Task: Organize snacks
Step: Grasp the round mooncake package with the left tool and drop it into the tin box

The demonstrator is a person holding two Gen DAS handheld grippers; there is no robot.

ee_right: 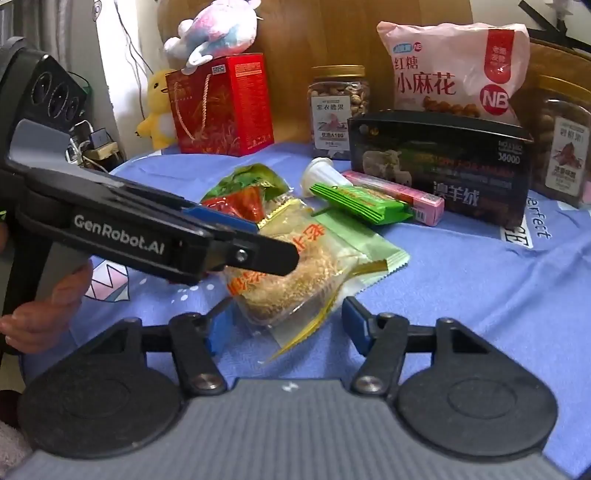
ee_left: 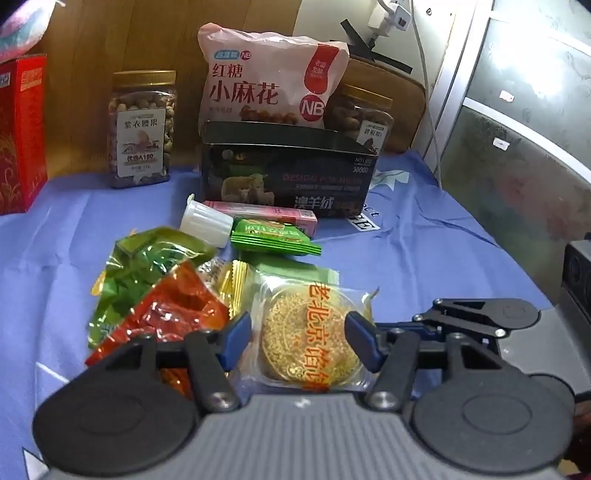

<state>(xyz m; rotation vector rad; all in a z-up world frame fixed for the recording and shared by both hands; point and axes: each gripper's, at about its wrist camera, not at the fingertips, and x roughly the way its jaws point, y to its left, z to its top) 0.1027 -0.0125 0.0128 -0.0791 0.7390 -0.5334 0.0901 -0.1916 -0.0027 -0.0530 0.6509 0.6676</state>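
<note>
A pile of small snacks lies on the blue cloth. A clear-wrapped round sesame cake (ee_left: 310, 332) (ee_right: 291, 273) sits nearest. My left gripper (ee_left: 299, 334) is open, its blue fingertips either side of the cake, just above it. It also shows from the side in the right wrist view (ee_right: 251, 236). My right gripper (ee_right: 284, 325) is open and empty, its fingertips flanking the cake wrapper's near end. Behind lie a red packet (ee_left: 173, 314), a green packet (ee_left: 147, 266), a green bar (ee_left: 273, 236), a pink bar (ee_left: 266, 214) and a white cup (ee_left: 205, 219).
A black box (ee_left: 288, 173) stands behind the pile, a pink snack bag (ee_left: 266, 81) propped behind it. Two nut jars (ee_left: 142, 129) (ee_left: 360, 114) flank them. A red gift box (ee_right: 221, 107) with plush toys (ee_right: 214, 29) stands left. The table edge (ee_left: 480, 221) is at right.
</note>
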